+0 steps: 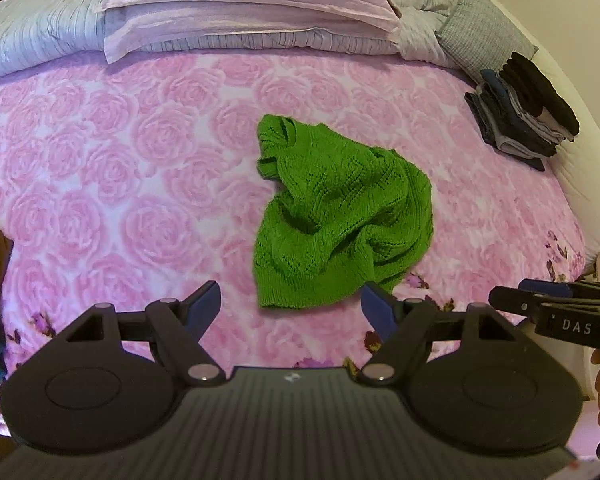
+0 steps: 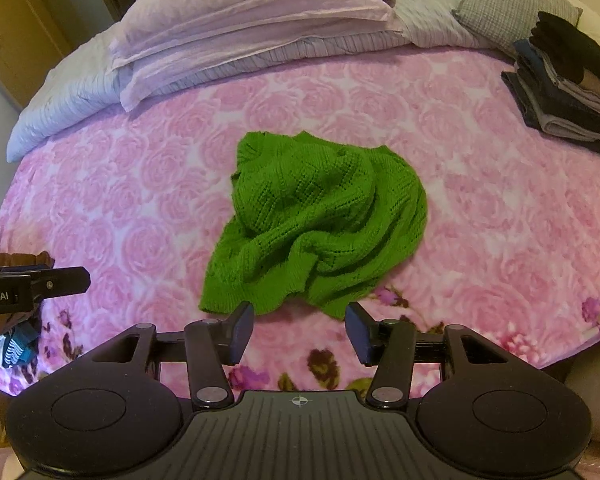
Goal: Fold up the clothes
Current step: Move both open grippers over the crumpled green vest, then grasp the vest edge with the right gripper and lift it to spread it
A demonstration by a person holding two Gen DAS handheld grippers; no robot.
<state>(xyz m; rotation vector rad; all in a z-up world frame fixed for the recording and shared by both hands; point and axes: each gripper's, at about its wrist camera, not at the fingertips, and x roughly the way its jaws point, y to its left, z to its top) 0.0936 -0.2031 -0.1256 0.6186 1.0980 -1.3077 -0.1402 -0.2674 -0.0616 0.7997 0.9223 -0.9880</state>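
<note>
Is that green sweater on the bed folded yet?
No. The green sweater lies crumpled in a loose heap on the pink blanket, untouched.

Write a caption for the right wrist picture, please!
Open right gripper above a crumpled green sweater on the pink rose blanket.

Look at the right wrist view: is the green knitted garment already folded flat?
No, the green knitted garment lies crumpled in a heap on the pink bedspread.
</note>
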